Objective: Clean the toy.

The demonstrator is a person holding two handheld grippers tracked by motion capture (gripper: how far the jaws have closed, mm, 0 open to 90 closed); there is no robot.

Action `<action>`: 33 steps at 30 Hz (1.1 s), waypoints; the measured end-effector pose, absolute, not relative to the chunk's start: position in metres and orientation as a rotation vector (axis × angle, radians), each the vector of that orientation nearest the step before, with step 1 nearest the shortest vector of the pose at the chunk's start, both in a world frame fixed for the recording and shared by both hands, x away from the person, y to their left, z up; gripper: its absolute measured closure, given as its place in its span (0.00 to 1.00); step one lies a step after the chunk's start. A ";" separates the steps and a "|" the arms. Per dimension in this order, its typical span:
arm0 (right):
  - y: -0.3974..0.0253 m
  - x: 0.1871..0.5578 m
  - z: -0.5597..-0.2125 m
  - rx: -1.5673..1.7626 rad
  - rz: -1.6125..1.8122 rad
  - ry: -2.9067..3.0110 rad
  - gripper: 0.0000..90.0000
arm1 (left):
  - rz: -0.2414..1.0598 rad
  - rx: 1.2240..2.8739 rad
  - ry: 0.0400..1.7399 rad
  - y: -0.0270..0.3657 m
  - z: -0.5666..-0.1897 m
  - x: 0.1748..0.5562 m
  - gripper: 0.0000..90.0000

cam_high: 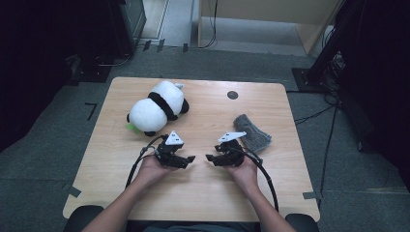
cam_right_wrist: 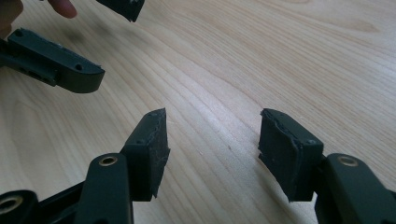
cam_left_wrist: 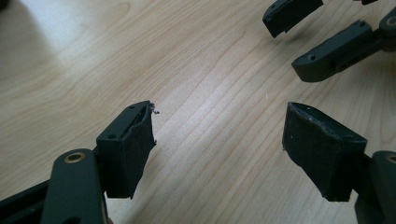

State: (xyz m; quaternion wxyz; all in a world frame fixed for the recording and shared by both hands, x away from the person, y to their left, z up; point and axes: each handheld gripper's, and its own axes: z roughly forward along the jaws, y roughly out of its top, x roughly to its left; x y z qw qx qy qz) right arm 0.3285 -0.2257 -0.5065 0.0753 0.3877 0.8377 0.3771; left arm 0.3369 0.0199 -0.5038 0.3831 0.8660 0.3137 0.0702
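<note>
A plush panda (cam_high: 158, 107) lies on its side at the back left of the wooden table (cam_high: 203, 193). A folded grey cloth (cam_high: 252, 133) rests at the right. My left gripper (cam_high: 189, 159) and right gripper (cam_high: 210, 158) face each other tip to tip at the table's middle, low over the wood, both open and empty. In the left gripper view my jaws stand wide apart around the left gripper (cam_left_wrist: 218, 122), with the other gripper's fingers (cam_left_wrist: 334, 53) at the top right. In the right gripper view the right gripper (cam_right_wrist: 212, 133) is open over bare wood.
A small black round spot (cam_high: 232, 94) marks the table near its far edge. Grey carpet surrounds the table, with black stands and cables (cam_high: 319, 113) on the right and dark equipment at the back left.
</note>
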 end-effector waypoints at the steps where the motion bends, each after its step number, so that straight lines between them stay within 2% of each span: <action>1: -0.225 0.329 -0.508 1.166 1.117 2.511 0.48 | 0.182 2.214 0.801 0.019 -0.506 0.337 0.28; 12: -0.218 0.328 -0.518 1.124 1.116 2.401 0.42 | 0.217 2.260 0.776 0.014 -0.512 0.337 0.27; 33: -0.211 0.329 -0.523 1.083 1.063 2.387 0.17 | 0.308 2.257 0.721 0.012 -0.518 0.332 0.26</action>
